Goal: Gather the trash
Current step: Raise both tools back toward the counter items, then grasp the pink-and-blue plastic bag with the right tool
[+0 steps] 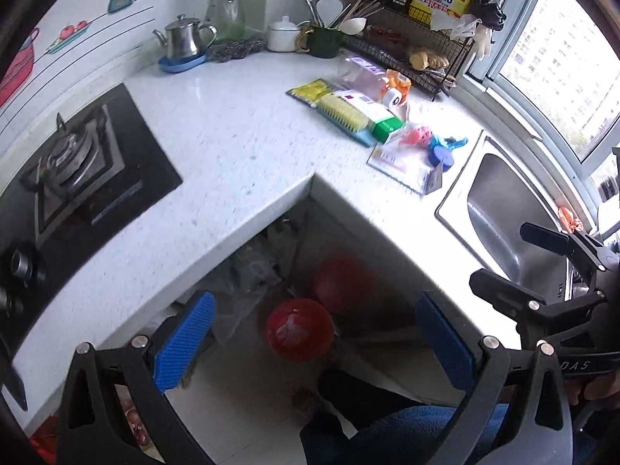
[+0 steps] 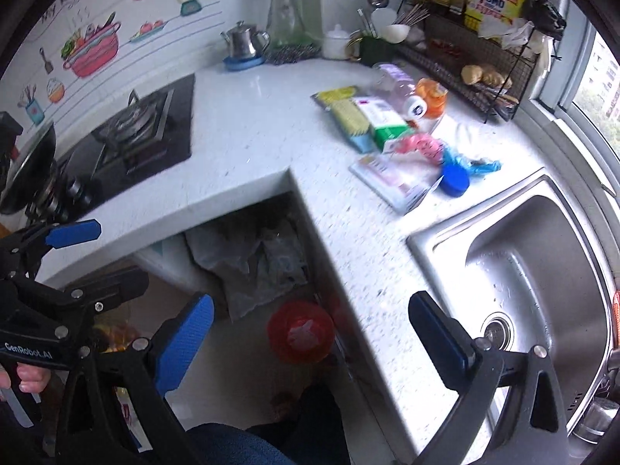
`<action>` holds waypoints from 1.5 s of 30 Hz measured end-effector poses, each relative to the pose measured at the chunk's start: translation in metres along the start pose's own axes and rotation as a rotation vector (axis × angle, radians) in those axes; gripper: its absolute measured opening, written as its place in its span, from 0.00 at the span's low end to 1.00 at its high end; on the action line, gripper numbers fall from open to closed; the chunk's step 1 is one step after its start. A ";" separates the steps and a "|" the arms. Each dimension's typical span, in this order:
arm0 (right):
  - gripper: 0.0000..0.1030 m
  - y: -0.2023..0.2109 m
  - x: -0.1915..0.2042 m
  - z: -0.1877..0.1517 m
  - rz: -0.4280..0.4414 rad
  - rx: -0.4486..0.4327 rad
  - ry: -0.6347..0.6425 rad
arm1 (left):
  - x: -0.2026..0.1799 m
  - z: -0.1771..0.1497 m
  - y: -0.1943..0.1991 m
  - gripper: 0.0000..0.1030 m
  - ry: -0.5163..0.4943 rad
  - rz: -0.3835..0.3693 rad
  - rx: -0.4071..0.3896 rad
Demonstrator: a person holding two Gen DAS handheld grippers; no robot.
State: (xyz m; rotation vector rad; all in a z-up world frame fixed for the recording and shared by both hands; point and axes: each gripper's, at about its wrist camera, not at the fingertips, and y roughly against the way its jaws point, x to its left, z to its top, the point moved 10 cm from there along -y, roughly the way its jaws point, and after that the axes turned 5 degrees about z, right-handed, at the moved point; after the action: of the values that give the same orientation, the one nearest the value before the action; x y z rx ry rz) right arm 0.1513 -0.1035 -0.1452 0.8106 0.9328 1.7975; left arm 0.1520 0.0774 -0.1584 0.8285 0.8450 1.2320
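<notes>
Grippers, left gripper (image 1: 314, 348) and right gripper (image 2: 310, 341), hover spread and empty off the desk (image 1: 240, 131) corner above a red bin (image 1: 299, 334); only the right view shows the sink (image 2: 542, 271) drain.

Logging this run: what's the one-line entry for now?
left gripper open, empty | right gripper open, empty | trash pile on countertop, untouched | red bin below

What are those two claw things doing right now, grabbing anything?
Left gripper: open, fingers wide apart, holding nothing.
Right gripper: open, fingers wide apart, holding nothing.
</notes>
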 end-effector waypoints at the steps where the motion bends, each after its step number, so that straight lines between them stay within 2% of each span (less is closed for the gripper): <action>1: 0.98 0.000 -0.005 0.006 -0.007 -0.010 -0.002 | -0.003 0.008 -0.003 1.00 -0.005 0.001 0.001; 5: 0.98 -0.003 -0.024 0.032 -0.024 -0.035 -0.014 | -0.013 0.042 -0.014 1.00 -0.048 0.020 -0.006; 9: 0.98 -0.012 -0.045 0.056 -0.044 -0.039 -0.010 | -0.023 0.072 -0.027 1.00 -0.071 0.007 -0.005; 16: 0.98 -0.027 -0.081 0.081 -0.091 -0.014 0.048 | -0.039 0.109 -0.073 1.00 -0.059 -0.020 0.054; 27: 0.98 -0.089 -0.136 0.099 -0.108 0.143 0.174 | -0.054 0.143 -0.139 1.00 -0.042 -0.015 0.155; 35: 0.97 -0.133 -0.156 0.110 -0.095 0.174 0.303 | -0.058 0.151 -0.164 1.00 -0.047 0.040 0.199; 36: 0.96 -0.137 -0.156 0.112 -0.088 0.178 0.323 | -0.058 0.151 -0.166 1.00 -0.044 0.047 0.207; 38: 0.84 -0.145 -0.155 0.115 -0.083 0.181 0.360 | -0.057 0.151 -0.167 1.00 -0.042 0.050 0.214; 40: 0.80 -0.150 -0.153 0.117 -0.054 0.188 0.378 | -0.056 0.151 -0.167 1.00 -0.038 0.062 0.218; 42: 0.72 -0.156 -0.149 0.118 -0.023 0.205 0.389 | -0.054 0.151 -0.166 1.00 -0.029 0.070 0.220; 44: 0.48 -0.156 -0.148 0.118 -0.010 0.208 0.388 | -0.053 0.151 -0.164 1.00 -0.018 0.072 0.220; 45: 0.46 -0.154 -0.149 0.118 -0.006 0.206 0.378 | -0.053 0.150 -0.163 1.00 -0.013 0.069 0.218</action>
State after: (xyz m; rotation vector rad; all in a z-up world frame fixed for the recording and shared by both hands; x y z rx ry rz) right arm 0.3685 -0.1682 -0.2391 0.5990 1.3806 1.9073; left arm 0.3506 -0.0088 -0.2297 1.0480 0.9583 1.2071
